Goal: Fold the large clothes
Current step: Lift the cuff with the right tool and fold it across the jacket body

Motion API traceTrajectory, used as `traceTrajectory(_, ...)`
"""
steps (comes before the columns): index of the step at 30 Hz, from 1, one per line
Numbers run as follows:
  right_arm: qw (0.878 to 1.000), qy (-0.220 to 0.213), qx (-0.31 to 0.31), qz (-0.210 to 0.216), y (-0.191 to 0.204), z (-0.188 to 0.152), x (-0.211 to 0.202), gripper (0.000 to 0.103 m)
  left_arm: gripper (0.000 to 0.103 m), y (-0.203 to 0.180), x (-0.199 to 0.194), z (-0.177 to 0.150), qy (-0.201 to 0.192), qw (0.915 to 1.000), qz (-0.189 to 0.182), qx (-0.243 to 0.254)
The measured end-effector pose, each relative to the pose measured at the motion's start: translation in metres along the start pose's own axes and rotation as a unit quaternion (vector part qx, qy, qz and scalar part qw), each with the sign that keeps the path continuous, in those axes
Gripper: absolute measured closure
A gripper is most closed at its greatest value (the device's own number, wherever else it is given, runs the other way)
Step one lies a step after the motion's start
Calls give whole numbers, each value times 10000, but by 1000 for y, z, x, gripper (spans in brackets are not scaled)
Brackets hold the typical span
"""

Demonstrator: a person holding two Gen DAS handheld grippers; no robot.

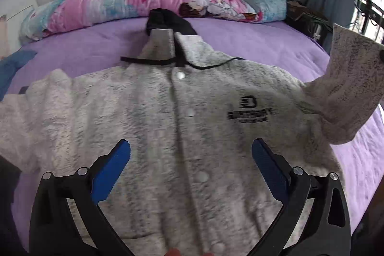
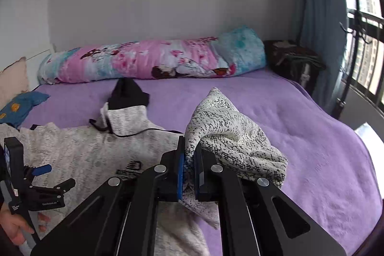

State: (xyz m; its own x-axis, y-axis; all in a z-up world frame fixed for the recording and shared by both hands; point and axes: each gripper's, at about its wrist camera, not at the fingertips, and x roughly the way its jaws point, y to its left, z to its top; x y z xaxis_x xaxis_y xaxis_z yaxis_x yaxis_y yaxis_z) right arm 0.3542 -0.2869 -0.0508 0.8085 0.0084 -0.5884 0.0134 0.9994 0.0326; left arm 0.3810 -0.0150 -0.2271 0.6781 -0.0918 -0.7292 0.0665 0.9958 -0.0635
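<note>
A grey fleece jacket [image 1: 148, 116] with snap buttons, a black chest logo and a black-lined hood lies front-up on the purple bed; its body also shows in the right wrist view [image 2: 79, 152]. My left gripper [image 1: 190, 150] hovers open above the jacket's lower front, nothing between its blue pads. The jacket's right sleeve [image 1: 348, 88] is lifted off the bed. My right gripper [image 2: 189, 160] is shut on that sleeve [image 2: 230, 136], which drapes over its right finger. The left gripper [image 2: 45, 176] appears at the left, held by a hand.
A rolled pink and blue quilt [image 1: 153, 1] lies along the far wall. The purple bed sheet [image 2: 300, 131] stretches out to the right. A blue cloth [image 2: 21, 107] sits at the far left. A dark bundle [image 2: 292, 59], curtain and window railing stand at the right.
</note>
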Motion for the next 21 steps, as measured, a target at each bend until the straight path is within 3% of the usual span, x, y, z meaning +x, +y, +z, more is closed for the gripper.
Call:
traceTrajectory(6, 9947, 169, -770, 657, 145, 11, 42, 100, 6, 101, 3, -12, 44, 9979, 293, -582)
traceTrajectory(12, 9840, 573, -1365, 991, 258, -31, 93, 100, 6, 159, 23, -37, 281, 9946, 434, -899)
traceTrajectory(16, 9798, 897, -1516, 953, 291, -67, 121, 100, 5, 181, 24, -40, 322, 9946, 466, -864)
traceTrajectory(21, 9716, 979, -2061, 625, 314, -118, 134, 97, 6, 217, 22, -48, 477, 9888, 236, -1395)
